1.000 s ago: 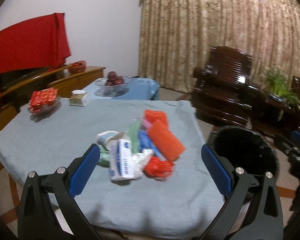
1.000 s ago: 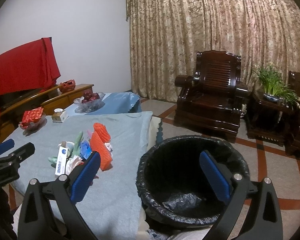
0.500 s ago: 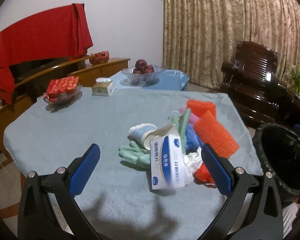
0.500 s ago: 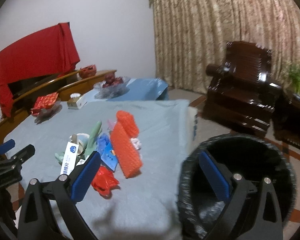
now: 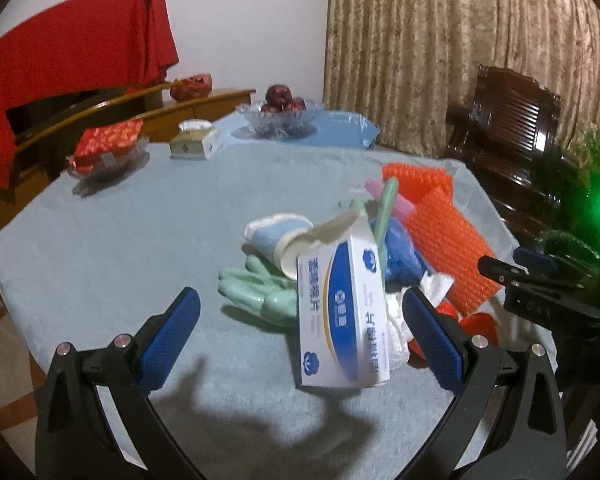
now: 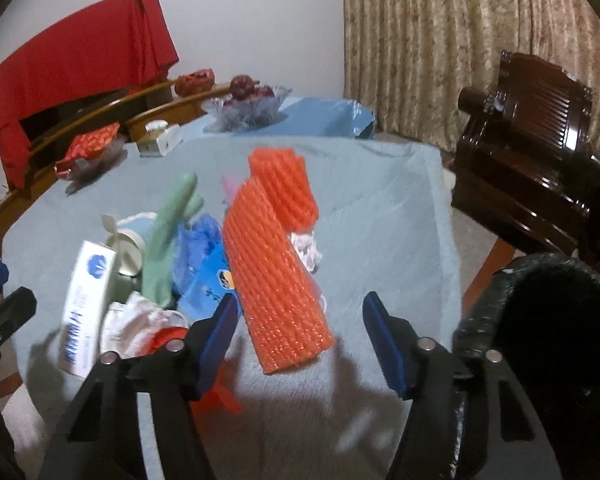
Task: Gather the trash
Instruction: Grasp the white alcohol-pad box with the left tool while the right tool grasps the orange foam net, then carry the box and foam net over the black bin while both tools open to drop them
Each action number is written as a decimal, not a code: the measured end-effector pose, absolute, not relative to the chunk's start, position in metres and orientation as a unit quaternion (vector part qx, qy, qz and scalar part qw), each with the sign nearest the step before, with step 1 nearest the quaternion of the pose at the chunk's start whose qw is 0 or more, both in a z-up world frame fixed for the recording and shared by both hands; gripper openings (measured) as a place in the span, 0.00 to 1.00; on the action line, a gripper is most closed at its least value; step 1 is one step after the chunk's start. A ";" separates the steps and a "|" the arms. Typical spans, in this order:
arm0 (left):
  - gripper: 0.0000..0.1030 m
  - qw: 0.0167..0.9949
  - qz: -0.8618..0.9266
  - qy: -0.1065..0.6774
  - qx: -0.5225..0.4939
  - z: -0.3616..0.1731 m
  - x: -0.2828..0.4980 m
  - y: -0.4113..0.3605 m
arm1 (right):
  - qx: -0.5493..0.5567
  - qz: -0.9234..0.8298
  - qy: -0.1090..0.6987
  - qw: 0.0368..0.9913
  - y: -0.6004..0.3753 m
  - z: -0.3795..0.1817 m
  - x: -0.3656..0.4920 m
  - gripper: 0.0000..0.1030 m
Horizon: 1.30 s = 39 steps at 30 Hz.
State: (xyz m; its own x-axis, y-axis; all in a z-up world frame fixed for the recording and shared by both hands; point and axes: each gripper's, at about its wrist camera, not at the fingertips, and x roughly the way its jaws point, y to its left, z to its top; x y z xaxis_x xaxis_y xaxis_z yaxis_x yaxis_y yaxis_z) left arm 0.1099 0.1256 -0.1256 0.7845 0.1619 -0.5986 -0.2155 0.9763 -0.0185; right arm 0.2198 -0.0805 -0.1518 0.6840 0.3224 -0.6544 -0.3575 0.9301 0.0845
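A pile of trash lies on the grey-blue tablecloth (image 5: 120,240). In the left wrist view a white and blue carton (image 5: 342,312) stands in front, with a green glove (image 5: 260,294), a paper cup (image 5: 278,236) and orange foam netting (image 5: 452,248) around it. My left gripper (image 5: 300,328) is open and empty, just short of the carton. In the right wrist view the orange foam netting (image 6: 276,264) lies ahead of my right gripper (image 6: 300,332), which is open and empty. The carton (image 6: 84,304) is at its left. A black-lined trash bin (image 6: 548,340) stands at the right.
At the table's far side stand a glass fruit bowl (image 5: 280,118), a tissue box (image 5: 194,144) and a dish of red packets (image 5: 108,148). A dark wooden armchair (image 6: 540,152) stands beyond the bin. My right gripper shows at the left view's right edge (image 5: 540,284).
Both grippers have moved in toward the trash pile, which looms larger. The right view has swung left, away from the bin and over the orange netting. Both stay open.
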 end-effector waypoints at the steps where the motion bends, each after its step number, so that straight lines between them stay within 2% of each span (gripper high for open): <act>1: 0.95 0.943 0.099 0.316 -0.043 -0.129 0.111 0.125 | -0.024 0.189 0.358 0.914 -0.081 -0.154 0.222 0.54; 3: 0.95 0.942 0.097 0.319 -0.044 -0.135 0.111 0.124 | -0.022 0.203 0.370 0.906 -0.079 -0.160 0.226 0.43; 5: 0.95 0.941 0.096 0.320 -0.044 -0.138 0.113 0.123 | -0.020 0.217 0.381 0.898 -0.077 -0.166 0.227 0.26; 8: 0.95 0.941 0.092 0.323 -0.035 -0.142 0.116 0.118 | -0.022 0.226 0.380 0.897 -0.077 -0.169 0.225 0.16; 12: 0.95 0.941 0.088 0.325 -0.023 -0.146 0.119 0.109 | -0.014 0.227 0.373 0.900 -0.081 -0.165 0.220 0.14; 16: 0.85 0.937 0.087 0.337 -0.014 -0.153 0.121 0.102 | -0.007 0.227 0.369 0.901 -0.084 -0.161 0.213 0.14; 20: 0.80 0.932 0.084 0.352 -0.018 -0.161 0.122 0.103 | -0.007 0.227 0.365 0.903 -0.085 -0.157 0.201 0.14; 25: 0.53 0.929 0.046 0.364 -0.039 -0.166 0.125 0.108 | -0.006 0.226 0.368 0.902 -0.086 -0.156 0.191 0.14; 30: 0.42 0.933 0.041 0.357 -0.038 -0.163 0.121 0.108 | -0.003 0.227 0.367 0.902 -0.088 -0.152 0.185 0.14; 36: 0.38 0.932 0.048 0.355 -0.053 -0.159 0.116 0.118 | -0.002 0.230 0.359 0.905 -0.089 -0.146 0.178 0.14; 39: 0.45 0.929 0.068 0.360 -0.055 -0.161 0.115 0.124 | -0.003 0.231 0.360 0.904 -0.088 -0.147 0.177 0.14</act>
State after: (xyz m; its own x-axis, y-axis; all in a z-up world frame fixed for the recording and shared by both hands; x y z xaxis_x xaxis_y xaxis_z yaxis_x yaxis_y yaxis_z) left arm 0.1154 0.1245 -0.1607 0.7315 0.0861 -0.6764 -0.1659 0.9847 -0.0541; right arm 0.1768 -0.0881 -0.1466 0.6339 0.4164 -0.6518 -0.4205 0.8928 0.1614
